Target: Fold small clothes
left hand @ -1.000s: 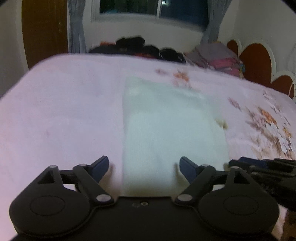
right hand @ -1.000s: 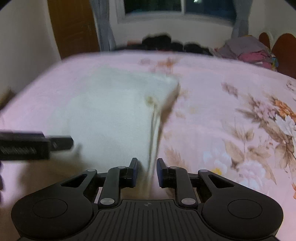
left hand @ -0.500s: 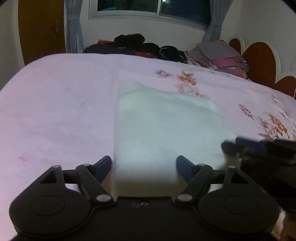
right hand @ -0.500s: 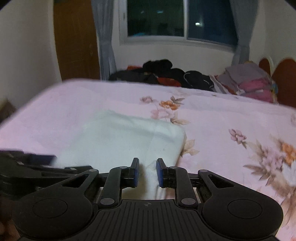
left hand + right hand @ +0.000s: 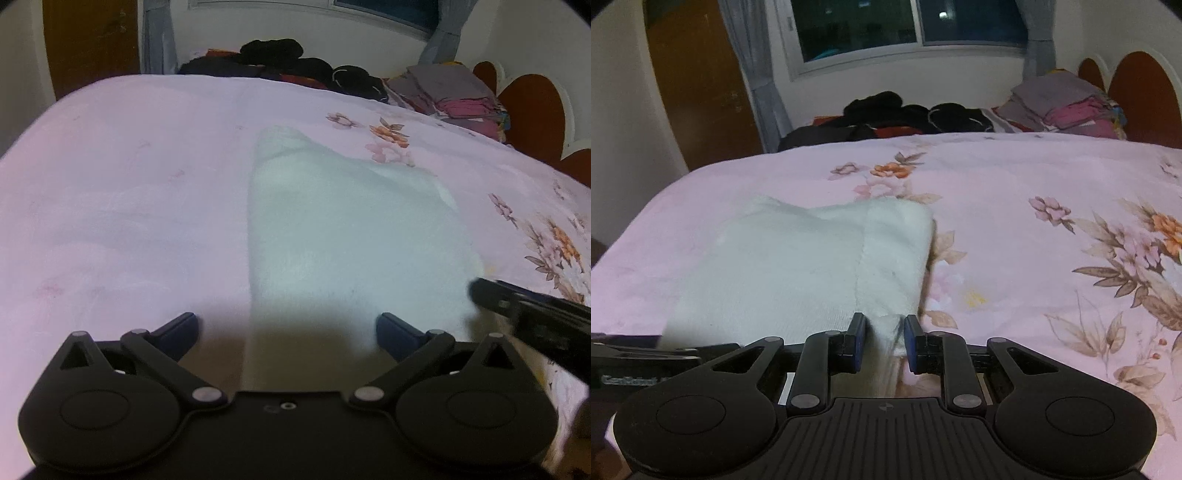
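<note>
Meanwhile left tool point(image 5: 287, 328) spreads wider over white cloth point(image 5: 351, 236); right tool point(image 5: 885, 338) pinches its corner

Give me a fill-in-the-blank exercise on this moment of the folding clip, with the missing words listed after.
1. The white cloth lies on a pink bedspread printed with ____.
2. The right claw pinches the cloth's near ____ between its pads.
3. The left claw has its jaws spread wide and opening, gripping ____.
4. Beyond the bed, under the window, sits a heap of ____ clothes.

Missing words: flowers; corner; nothing; dark
</note>
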`<state>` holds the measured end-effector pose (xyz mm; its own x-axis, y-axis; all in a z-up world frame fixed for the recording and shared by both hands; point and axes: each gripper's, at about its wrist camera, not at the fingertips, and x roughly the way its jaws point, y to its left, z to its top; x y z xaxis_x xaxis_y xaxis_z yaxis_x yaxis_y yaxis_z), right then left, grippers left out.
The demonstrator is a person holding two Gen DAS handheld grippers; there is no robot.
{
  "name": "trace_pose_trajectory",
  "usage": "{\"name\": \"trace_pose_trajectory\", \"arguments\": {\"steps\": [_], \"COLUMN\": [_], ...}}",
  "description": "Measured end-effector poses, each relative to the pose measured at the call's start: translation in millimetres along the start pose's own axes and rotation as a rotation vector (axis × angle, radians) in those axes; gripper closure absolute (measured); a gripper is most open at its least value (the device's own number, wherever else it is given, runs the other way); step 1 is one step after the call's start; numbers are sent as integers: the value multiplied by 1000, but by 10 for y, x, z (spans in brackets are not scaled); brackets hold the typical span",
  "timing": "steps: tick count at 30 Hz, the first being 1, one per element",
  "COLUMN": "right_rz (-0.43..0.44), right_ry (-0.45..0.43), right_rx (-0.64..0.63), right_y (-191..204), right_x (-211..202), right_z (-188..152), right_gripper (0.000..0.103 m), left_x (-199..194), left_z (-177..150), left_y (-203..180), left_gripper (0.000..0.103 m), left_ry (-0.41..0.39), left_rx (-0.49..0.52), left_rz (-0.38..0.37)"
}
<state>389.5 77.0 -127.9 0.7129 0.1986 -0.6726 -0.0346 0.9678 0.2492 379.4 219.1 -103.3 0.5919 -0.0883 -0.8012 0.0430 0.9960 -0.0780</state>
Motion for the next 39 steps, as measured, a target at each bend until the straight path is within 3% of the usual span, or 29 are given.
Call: {"name": "trace_pose_trajectory", "arguments": {"steps": [4, 5, 6, 8, 14, 17, 22, 24, 33, 39], "right_rz": [28, 42, 53, 63, 115, 139, 129, 102, 4, 8], "right_ry": [5, 3, -2, -27, -53, -60, -90, -106, -173, -217], "right_rx": [12, 17, 17, 0, -44, -60, -79, -82, -80, -57], "right_y": [13, 22, 35, 60, 126, 133, 165, 183, 271, 240], "right_x": [-350, -444, -534, -769, -1443, -1782, -2367, -2596, -3289, -3521], "right_z": [-79, -111, -140, -199, -401, -581, -946, -1071, -1322, -1354], "right_gripper": [80, 69, 45, 28, 27, 13, 7, 0, 0, 0], "left_x": [-271, -361, -474, -713, -1512, -1818, -2296, -2487, -3003, -3213], "left_z": [-28, -43, -71, -137, -518, -740, -1148, -1316, -1739, -1852], "left_y": [-37, -32, -22, -23, -172, -277, -443, -503, -609, -645], "left_gripper": [0, 0, 0, 0, 0, 0, 0, 0, 0, 0], "left_ry": [-25, -32, -49, -84, -170, -185, -172, -176, -190, -217], "left_rx": [61, 65, 55, 46, 31, 36, 23, 19, 5, -11], "left_rz": [44, 40, 34, 26, 56, 79, 80, 88, 99, 131]}}
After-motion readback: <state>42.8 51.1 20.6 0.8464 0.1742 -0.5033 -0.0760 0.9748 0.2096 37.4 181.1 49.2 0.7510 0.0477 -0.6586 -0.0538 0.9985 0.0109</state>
